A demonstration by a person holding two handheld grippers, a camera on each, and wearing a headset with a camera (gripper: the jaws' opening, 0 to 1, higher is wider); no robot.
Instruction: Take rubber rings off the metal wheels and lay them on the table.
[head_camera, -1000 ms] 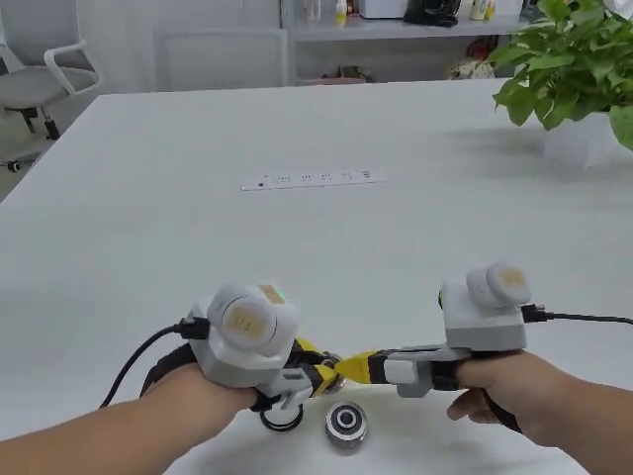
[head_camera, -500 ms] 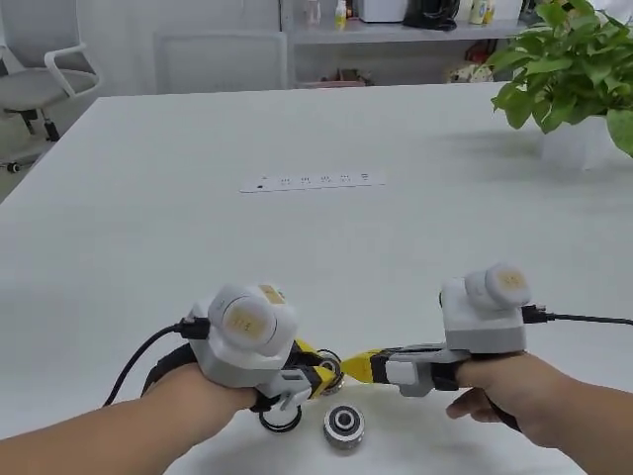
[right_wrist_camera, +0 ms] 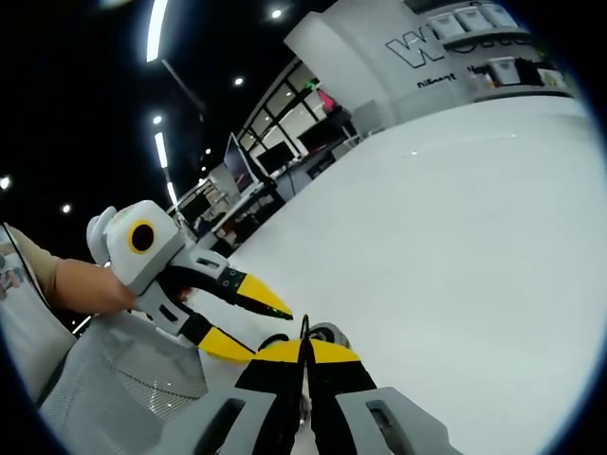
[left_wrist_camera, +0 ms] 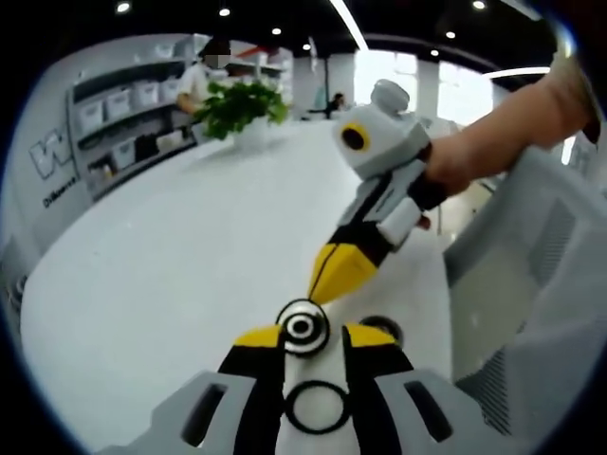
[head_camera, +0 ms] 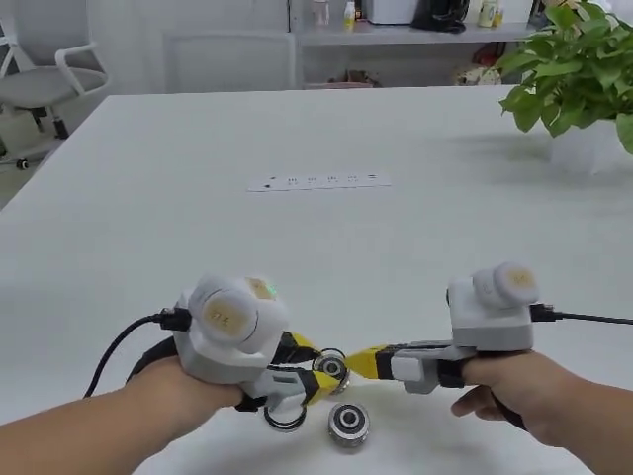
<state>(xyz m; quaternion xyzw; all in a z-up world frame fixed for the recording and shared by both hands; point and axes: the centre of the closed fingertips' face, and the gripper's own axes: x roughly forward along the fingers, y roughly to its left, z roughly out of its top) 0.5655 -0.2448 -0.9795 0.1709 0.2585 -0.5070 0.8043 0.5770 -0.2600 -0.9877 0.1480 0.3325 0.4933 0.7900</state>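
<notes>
Nearest on the white table [head_camera: 445,228], a loose rubber ring [head_camera: 284,418] and a bare metal wheel [head_camera: 348,421] are seen lying side by side, slightly apart. Just above them, a second metal wheel [head_camera: 331,368] is clamped between the yellow-tipped jaws of the left gripper [left_wrist_camera: 302,336]. Facing it, the right gripper [right_wrist_camera: 305,353] is held with jaws pressed together on what seems that wheel's thin black rubber ring [right_wrist_camera: 303,327]. Farther off, a power strip [head_camera: 318,182] is laid flat mid-table. Beyond, a potted plant [head_camera: 574,69] is placed at the right, and an office chair [head_camera: 45,84] at the left.
</notes>
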